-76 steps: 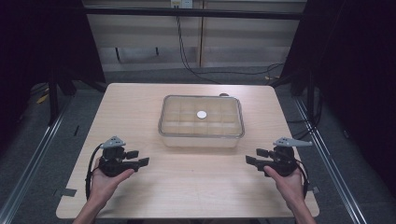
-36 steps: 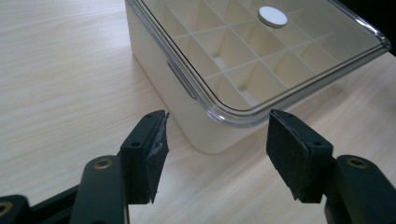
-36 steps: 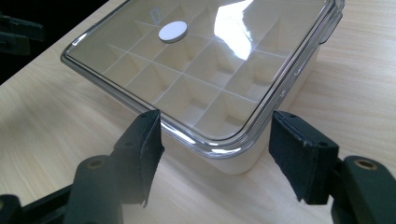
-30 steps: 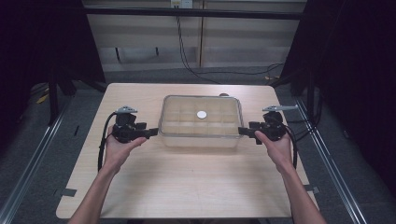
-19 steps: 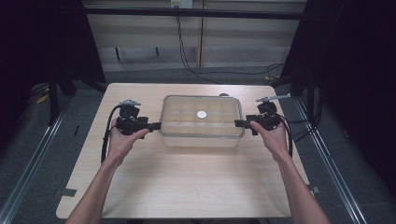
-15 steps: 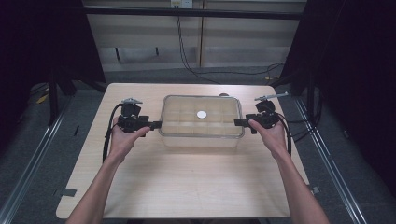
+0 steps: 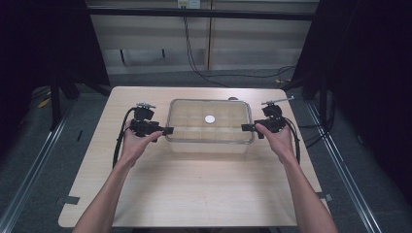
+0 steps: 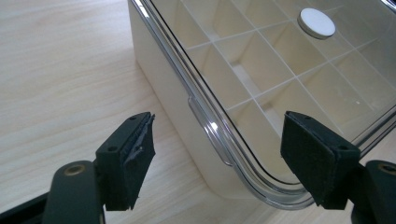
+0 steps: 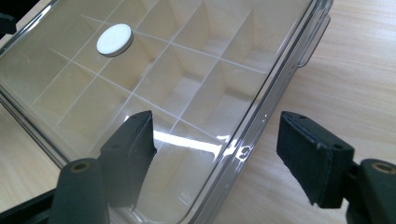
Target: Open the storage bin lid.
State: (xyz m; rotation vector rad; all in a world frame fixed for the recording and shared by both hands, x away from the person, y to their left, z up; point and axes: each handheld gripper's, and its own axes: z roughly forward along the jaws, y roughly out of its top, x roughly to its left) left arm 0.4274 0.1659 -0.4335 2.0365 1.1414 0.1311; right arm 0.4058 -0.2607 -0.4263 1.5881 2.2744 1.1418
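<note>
On the wooden surface (image 7: 194, 184), clear lidded box (image 7: 210, 127) with white disc (image 7: 210, 119), left tongs (image 7: 167, 130) and right tongs (image 7: 244, 127) at its ends, jaws just opened wide, straddling the lid's edge without pressing it.

a light wooden table (image 7: 194, 189) carries a clear lidded compartment box (image 7: 209, 141) near its middle.

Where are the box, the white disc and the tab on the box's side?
box (image 7: 209, 141), high view, its near wall.
white disc (image 9: 114, 39), right gripper view, middle of its top.
tab (image 8: 208, 130), left gripper view, middle of the clear lid tab.
</note>
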